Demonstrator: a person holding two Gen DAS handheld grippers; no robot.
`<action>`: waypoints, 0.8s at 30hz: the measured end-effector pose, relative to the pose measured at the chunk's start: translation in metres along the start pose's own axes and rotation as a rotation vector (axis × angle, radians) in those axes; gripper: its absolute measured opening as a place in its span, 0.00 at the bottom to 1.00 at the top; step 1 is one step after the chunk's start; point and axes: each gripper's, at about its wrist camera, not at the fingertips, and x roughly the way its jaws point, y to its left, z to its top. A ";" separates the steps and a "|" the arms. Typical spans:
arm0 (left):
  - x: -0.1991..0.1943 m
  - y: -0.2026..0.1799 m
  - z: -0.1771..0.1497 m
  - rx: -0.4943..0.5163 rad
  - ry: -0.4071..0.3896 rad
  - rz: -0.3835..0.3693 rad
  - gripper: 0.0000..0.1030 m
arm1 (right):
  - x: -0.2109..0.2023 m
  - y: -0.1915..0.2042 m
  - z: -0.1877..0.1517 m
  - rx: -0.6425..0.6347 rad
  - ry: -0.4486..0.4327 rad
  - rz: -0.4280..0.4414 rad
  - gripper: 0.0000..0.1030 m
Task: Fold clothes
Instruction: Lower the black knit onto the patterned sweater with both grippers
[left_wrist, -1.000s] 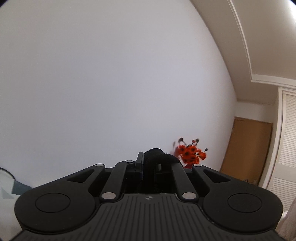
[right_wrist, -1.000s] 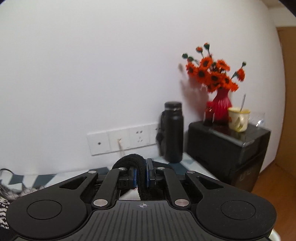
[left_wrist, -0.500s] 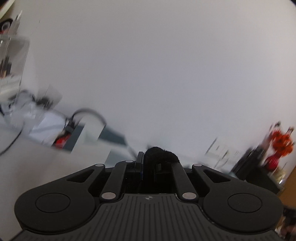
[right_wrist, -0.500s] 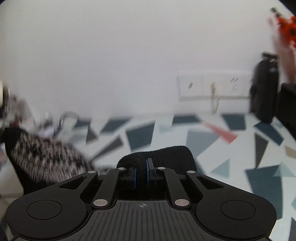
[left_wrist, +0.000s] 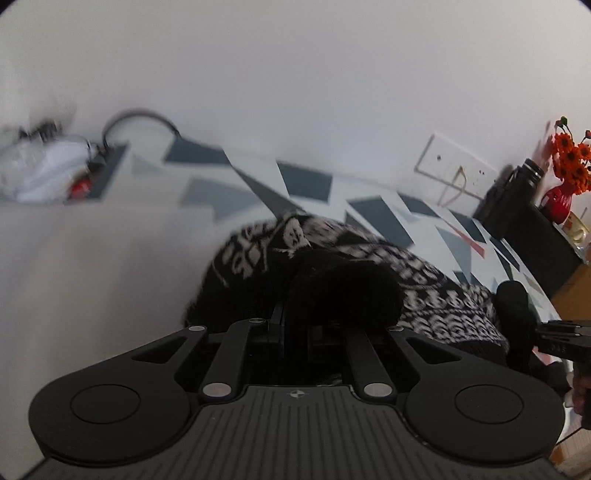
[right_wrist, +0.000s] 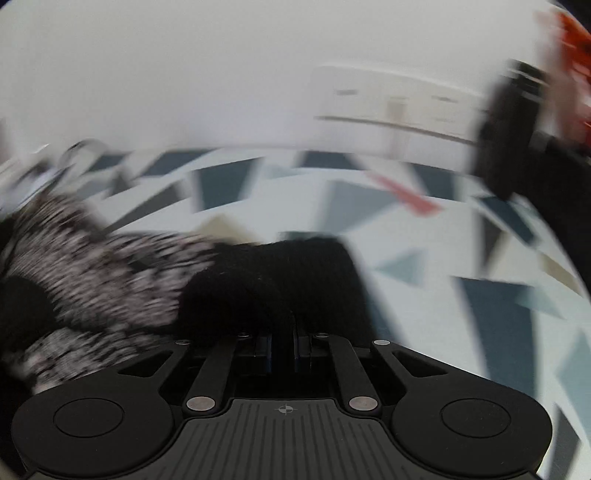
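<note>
Left wrist view: a black-and-white patterned knit sweater (left_wrist: 424, 288) lies bunched on the sheet (left_wrist: 306, 184) with grey and blue triangles, its long axis running from the left gripper (left_wrist: 291, 325) across to the right gripper (left_wrist: 517, 332) at the frame's right edge. The left gripper's jaws are clamped on a black cuff of the sweater. In the blurred right wrist view the right gripper (right_wrist: 282, 347) pinches the other black cuff, the patterned knit trailing off to the left.
</note>
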 end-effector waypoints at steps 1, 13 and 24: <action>0.004 -0.001 -0.002 -0.026 0.011 -0.016 0.10 | -0.003 -0.013 0.000 0.046 -0.010 -0.040 0.07; 0.046 -0.077 -0.011 0.078 0.166 -0.228 0.13 | -0.051 -0.118 0.014 0.246 -0.141 -0.221 0.07; 0.006 -0.051 0.011 -0.053 -0.047 -0.222 0.13 | -0.002 -0.038 -0.009 -0.084 0.025 0.013 0.08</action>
